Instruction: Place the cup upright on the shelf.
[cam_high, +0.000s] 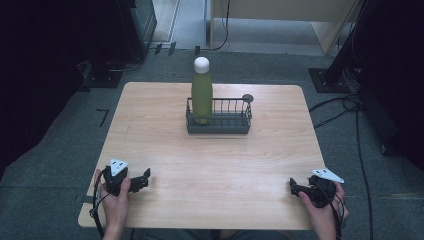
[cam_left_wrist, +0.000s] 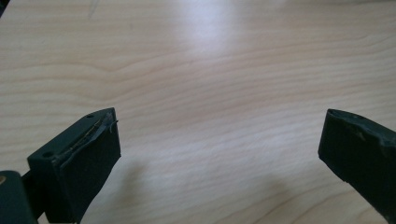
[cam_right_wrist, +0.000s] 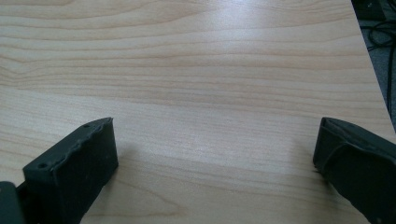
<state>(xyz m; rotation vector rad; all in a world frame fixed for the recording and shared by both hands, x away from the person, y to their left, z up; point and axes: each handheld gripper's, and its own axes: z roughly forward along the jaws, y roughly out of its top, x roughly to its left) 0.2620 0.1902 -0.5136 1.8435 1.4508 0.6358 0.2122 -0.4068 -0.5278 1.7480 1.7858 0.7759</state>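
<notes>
A tall green metal bottle with a white cap (cam_high: 202, 90) stands upright at the left end of a dark wire basket (cam_high: 235, 123) set toward the far middle of the light wooden table (cam_high: 215, 165), with a small dark round disc (cam_high: 247, 98) lying just behind the basket's right end. The left gripper (cam_high: 145, 176) rests near the table's near left corner and the right gripper (cam_high: 293, 186) near its near right corner, both well apart from the basket with bare wood between. In both gripper views the black jaws are spread wide over bare tabletop with nothing between them.
</notes>
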